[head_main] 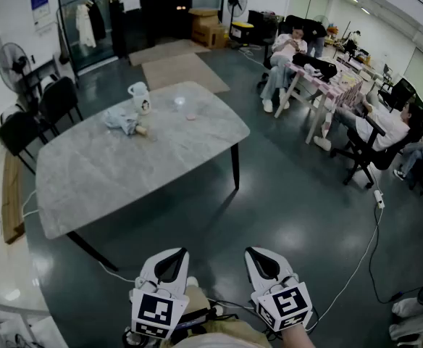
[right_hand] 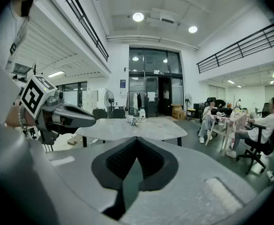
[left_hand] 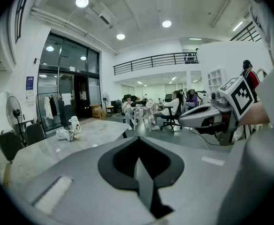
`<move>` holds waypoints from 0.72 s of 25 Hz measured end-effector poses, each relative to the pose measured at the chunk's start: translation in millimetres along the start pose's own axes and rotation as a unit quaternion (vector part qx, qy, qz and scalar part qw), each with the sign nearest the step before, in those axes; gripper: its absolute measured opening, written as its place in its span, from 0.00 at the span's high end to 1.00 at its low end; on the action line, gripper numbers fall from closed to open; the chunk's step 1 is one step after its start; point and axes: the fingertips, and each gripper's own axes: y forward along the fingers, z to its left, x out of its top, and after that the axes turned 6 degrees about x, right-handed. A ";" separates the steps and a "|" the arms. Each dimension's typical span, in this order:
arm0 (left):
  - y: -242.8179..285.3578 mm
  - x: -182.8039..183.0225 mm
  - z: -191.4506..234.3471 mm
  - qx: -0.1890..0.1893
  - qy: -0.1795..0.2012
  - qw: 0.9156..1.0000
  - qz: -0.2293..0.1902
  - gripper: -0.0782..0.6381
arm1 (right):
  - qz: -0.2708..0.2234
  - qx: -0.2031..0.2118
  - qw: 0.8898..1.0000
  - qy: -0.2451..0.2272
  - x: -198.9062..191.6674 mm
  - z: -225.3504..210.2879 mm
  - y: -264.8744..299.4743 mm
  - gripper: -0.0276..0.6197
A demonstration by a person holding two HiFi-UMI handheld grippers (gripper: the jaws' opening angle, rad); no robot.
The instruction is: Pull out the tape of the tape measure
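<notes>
A grey marble-top table (head_main: 124, 172) stands ahead of me across a stretch of dark floor. On its far part sit a white mug (head_main: 139, 96), a crumpled pale cloth (head_main: 123, 120) and a small flat object (head_main: 190, 117); I cannot make out a tape measure. My left gripper (head_main: 174, 256) and right gripper (head_main: 258, 254) are held side by side low in the head view, well short of the table. Both are shut with nothing between the jaws. The left gripper view shows its closed jaws (left_hand: 138, 146) and the right gripper (left_hand: 198, 118) beside it. The right gripper view shows its closed jaws (right_hand: 136, 146) and the left gripper (right_hand: 76, 116).
Black chairs (head_main: 23, 129) stand at the table's left. People sit at a long desk (head_main: 327, 78) on the right. A white cable with a power strip (head_main: 377, 198) runs over the floor at right. Rugs (head_main: 182, 69) and cardboard boxes (head_main: 208, 24) lie beyond the table.
</notes>
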 end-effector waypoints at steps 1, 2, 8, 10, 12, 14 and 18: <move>0.3 1.0 0.0 0.000 0.001 1.000 -0.001 0.87 | -0.001 0.000 1.000 -0.001 1.2 -0.5 0.4 0.95; 0.6 2.0 0.1 0.000 0.001 1.000 -0.002 0.87 | -0.002 0.000 1.000 -0.001 2.4 -1.0 0.7 0.95; 2.9 5.2 -2.3 0.000 0.004 1.000 -0.003 0.87 | -0.005 0.002 1.000 -0.001 4.9 -3.6 0.2 0.95; 4.4 5.3 -2.9 0.000 0.003 1.000 -0.003 0.87 | -0.005 0.002 1.000 -0.001 4.8 -4.8 0.3 0.95; 5.5 5.4 -3.3 -0.001 0.004 1.000 -0.003 0.87 | -0.006 0.001 1.000 0.000 4.7 -5.9 0.5 0.95; 6.0 5.8 -4.4 -0.001 0.004 1.000 -0.003 0.87 | -0.006 0.001 1.000 0.000 4.6 -7.0 -0.3 0.95; 7.1 7.4 -6.4 0.000 0.004 1.000 -0.002 0.87 | -0.007 0.001 1.000 0.003 4.9 -9.5 -2.0 0.95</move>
